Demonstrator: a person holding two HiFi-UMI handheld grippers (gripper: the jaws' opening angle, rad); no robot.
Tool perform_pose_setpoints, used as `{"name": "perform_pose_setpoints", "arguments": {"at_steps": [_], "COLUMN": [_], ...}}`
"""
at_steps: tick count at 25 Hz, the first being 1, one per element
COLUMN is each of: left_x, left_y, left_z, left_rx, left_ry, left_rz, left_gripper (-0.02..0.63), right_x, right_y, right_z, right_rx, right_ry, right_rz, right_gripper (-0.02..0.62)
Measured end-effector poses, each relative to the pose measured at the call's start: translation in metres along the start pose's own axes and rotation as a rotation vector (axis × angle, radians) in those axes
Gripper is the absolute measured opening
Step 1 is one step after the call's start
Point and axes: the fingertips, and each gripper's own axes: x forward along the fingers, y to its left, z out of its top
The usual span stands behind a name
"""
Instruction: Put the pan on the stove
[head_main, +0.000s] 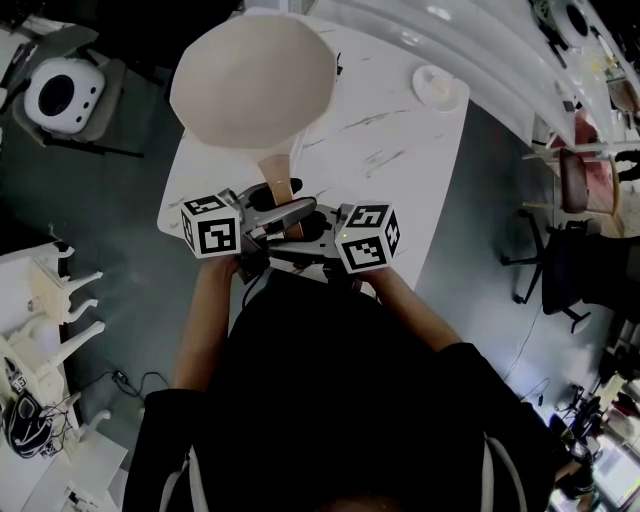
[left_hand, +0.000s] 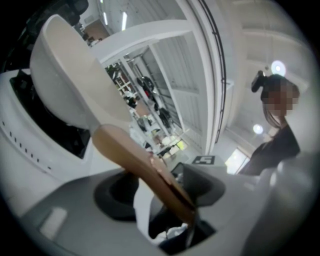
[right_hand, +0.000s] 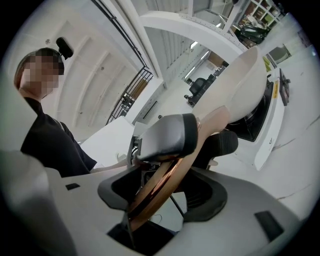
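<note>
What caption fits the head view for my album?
The left gripper and right gripper straddle the wooden handle of a cream pan.

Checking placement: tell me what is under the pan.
A white stove with a black top sits under the pan. In the head view the pan covers most of it; contact cannot be told.

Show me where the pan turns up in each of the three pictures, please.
Head view: pan at top centre, seen from above.
Left gripper view: upper left, seen from the side.
Right gripper view: upper right.
Shared landmark: its wooden handle, in all three views.
</note>
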Motion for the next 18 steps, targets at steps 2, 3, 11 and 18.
{"name": "perform_pose_setpoints", "arguments": {"at_steps": [2, 3, 11, 18], "left_x": [0.000, 0.000, -0.019, -0.055], "left_y": [0.003, 0.004, 0.008, 0.005], "left_z": [0.000, -0.001, -0.001, 0.010], "left_rx": [0.000, -0.007, -0.034, -0.021], "left_ry": [0.000, -0.001, -0.055, -0.152], "left_rz": [0.010, 0.013, 0.048, 0.119], "left_gripper": [0.302, 0.308, 0.324, 0.319], "right_x": [-0.003, -0.006, -0.031, -0.062], "right_y": [-0.003, -0.005, -0.015, -0.021], "right_z": [0.001, 0.001, 0.002, 0.021], "right_rx": [0.004, 0.013, 0.046, 0.021], "right_ry": [-0.008, -0.016, -0.094, -0.202], "right_rz": [-0.014, -0.019, -0.074, -0.202], "right_gripper": [0.229, 0.231, 0.245, 0.244]}}
